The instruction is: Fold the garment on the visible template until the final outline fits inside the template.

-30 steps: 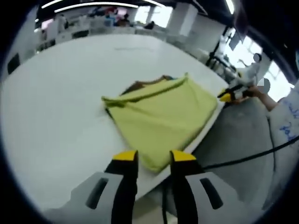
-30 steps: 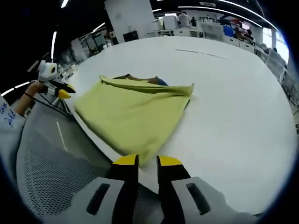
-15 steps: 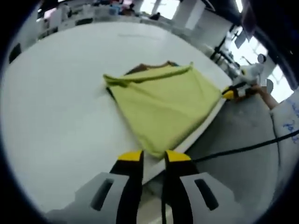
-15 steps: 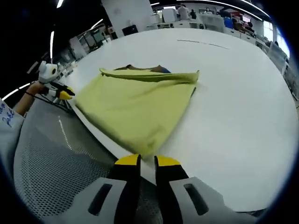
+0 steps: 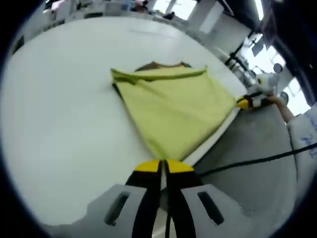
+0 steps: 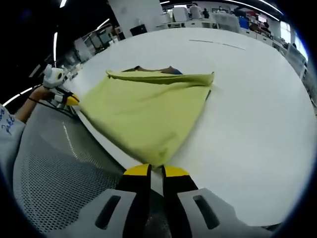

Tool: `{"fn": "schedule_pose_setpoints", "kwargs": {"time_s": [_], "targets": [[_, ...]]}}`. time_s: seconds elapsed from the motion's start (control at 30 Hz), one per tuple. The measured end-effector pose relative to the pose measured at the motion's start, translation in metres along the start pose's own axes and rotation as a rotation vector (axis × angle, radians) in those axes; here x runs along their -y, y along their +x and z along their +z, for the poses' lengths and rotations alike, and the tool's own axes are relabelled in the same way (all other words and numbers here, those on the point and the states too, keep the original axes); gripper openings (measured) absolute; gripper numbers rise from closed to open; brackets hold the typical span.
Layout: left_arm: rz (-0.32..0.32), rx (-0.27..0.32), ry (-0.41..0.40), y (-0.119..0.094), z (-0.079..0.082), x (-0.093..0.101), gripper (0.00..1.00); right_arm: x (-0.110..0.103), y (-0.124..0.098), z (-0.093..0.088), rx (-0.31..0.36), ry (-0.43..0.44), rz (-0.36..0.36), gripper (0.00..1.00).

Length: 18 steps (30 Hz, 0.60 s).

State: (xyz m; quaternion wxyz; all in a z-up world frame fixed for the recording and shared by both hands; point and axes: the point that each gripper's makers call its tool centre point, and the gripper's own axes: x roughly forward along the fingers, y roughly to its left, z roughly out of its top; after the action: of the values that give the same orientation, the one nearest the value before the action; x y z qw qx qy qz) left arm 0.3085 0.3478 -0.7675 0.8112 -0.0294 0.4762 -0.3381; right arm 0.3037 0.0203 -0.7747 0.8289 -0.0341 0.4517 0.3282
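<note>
A yellow-green garment [image 5: 173, 106] [image 6: 146, 111] lies folded on the white table [image 5: 59, 114] [image 6: 247, 99], one side along the table's near edge. A brown template [image 5: 154, 65] [image 6: 148, 69] peeks out from under its far edge. My left gripper [image 5: 163, 167] sits at the garment's near corner with its jaws pressed together on the tip. In the right gripper view it shows again, left gripper [image 6: 69, 99], held by a hand. My right gripper [image 6: 156, 171] is closed on the other near corner, and appears as right gripper [image 5: 246, 102] in the left gripper view.
A grey perforated surface [image 6: 54, 183] [image 5: 247, 188] lies below the table's near edge. A black cable [image 5: 257, 159] crosses it. A person's white sleeve [image 5: 304, 139] [image 6: 7, 131] is at the side. Desks and equipment stand far behind the table.
Both grippers moved forward to the garment's near corners and their jaws narrowed from a wider gap to closed on the fabric. The garment itself has not shifted.
</note>
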Motion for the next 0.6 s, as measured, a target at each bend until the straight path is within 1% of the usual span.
{"fn": "schedule_pose_setpoints", "kwargs": {"time_s": [0.07, 0.17, 0.23, 0.43, 0.53, 0.57, 0.6], "targets": [[0.011, 0.011, -0.004, 0.0001, 0.0010, -0.0021, 0.00, 0.0007, 0.0003, 0.0001, 0.000, 0.007, 0.002, 0.09], [0.022, 0.004, -0.004, -0.0005, -0.0001, -0.0023, 0.00, 0.0012, 0.0007, -0.0004, -0.004, 0.008, 0.004, 0.08], [0.022, 0.010, -0.009, -0.0008, 0.0010, -0.0015, 0.00, 0.0016, 0.0011, -0.0012, -0.010, 0.011, 0.005, 0.07], [0.022, 0.001, -0.008, -0.0001, -0.0004, 0.0003, 0.00, 0.0015, 0.0006, -0.0020, -0.025, -0.007, 0.000, 0.04], [0.025, 0.000, -0.007, -0.0011, -0.0005, -0.0006, 0.00, 0.0037, -0.0018, -0.0017, -0.022, -0.002, -0.004, 0.02], [0.042, 0.016, -0.006, -0.0023, 0.0024, -0.0034, 0.00, 0.0045, -0.0033, -0.0014, -0.016, 0.004, -0.003, 0.02], [0.045, 0.020, -0.007, -0.0028, 0.0032, -0.0041, 0.00, 0.0047, -0.0038, -0.0017, -0.016, 0.008, -0.002, 0.02]]}}
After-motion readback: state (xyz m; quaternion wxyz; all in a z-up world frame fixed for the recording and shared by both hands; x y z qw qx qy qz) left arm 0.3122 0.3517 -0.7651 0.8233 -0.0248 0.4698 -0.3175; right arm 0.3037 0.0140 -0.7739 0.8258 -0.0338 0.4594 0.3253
